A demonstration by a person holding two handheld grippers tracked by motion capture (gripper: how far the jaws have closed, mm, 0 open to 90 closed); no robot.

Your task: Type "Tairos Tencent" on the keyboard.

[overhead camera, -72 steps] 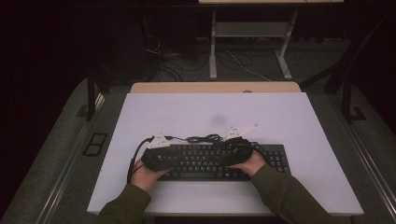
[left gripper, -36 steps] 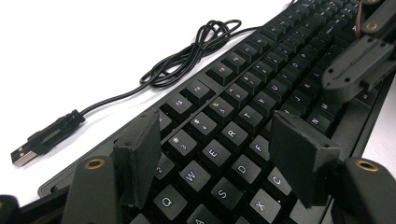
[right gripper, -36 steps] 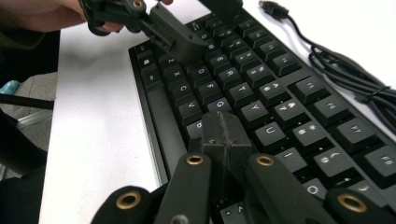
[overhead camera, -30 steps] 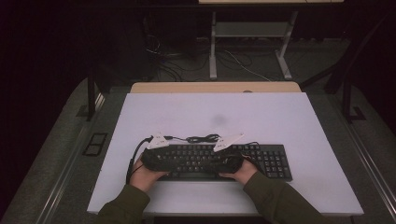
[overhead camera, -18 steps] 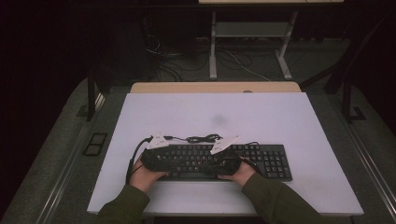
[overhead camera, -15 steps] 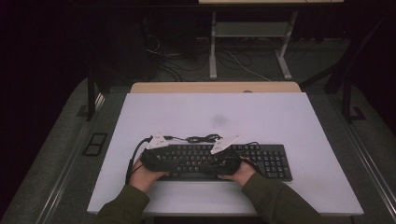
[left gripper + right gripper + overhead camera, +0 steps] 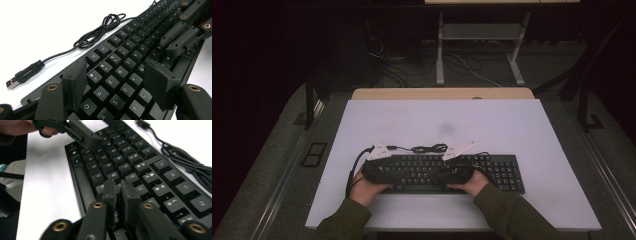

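A black keyboard (image 7: 452, 172) is being worked at the near edge of the white table (image 7: 512, 125), at about six o'clock in the high view, and key pressing is judged to be the step in hand. The left gripper (image 7: 117, 82) is held low over the left letter block with its jaws well apart, nothing between them but keys underneath, the E, R, D and F caps being framed by the two pads. The right gripper (image 7: 117, 192) is poised at the middle of the board near the G and B keys; its jaws have just been opening a little from fully together, a narrow slit is seen between the tips, and nothing is clamped in it. The next move is judged to call for a straight, short dip of one tip onto a single cap, since neighbouring keys sit touching-close and a slanted tip could catch two at once. In the left gripper view the loose cable (image 7: 100, 32) is shown coiled at about twelve o'clock and its USB plug (image 7: 21, 76) lying unplugged at nine o'clock, a detail left too small in the high view. From the high view alone, by contrast, the keyboard's number pad end at three o'clock and both sleeved forearms are taken in.
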